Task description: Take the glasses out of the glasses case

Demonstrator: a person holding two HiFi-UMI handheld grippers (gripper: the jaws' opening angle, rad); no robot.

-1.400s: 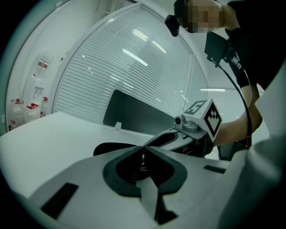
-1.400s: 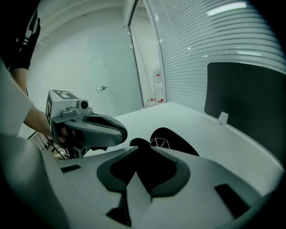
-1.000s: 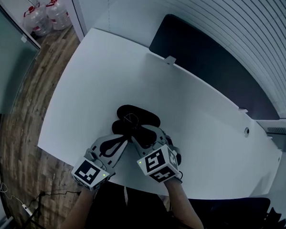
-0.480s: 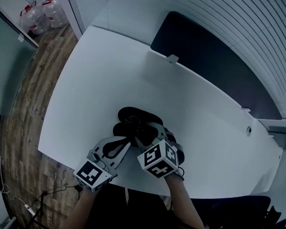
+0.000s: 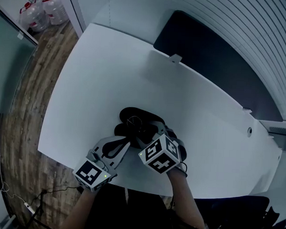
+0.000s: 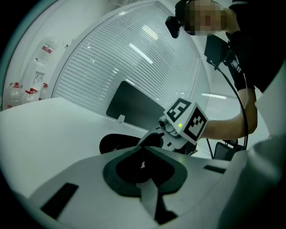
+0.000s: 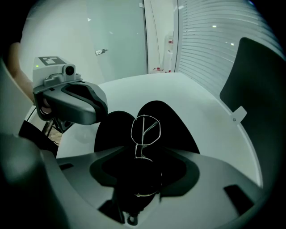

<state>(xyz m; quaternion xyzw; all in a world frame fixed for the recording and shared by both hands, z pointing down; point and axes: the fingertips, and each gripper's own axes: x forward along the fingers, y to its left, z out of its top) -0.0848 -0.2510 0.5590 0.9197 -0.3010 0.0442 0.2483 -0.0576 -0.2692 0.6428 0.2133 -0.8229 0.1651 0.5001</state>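
This looks like an office: a long white tabletop (image 5: 102,76) curves away beyond the left hand-held gripper (image 5: 124,141), with a dark divider screen (image 5: 208,57) along its far edge before a slatted wall (image 5: 243,21). Far to that gripper's left, water bottles (image 5: 43,10) stand on wood-look flooring (image 5: 24,105) beside a glass partition (image 5: 7,56).

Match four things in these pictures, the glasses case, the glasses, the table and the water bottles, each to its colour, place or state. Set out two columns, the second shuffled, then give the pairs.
Column one:
1. glasses case
2. glasses
3. table
4. water bottles

Column two:
A. standing on the wooden floor
B. white, with a curved edge
C. black, lying open
D. thin wire frame

Pairs: 1-C, 2-D, 3-B, 4-A
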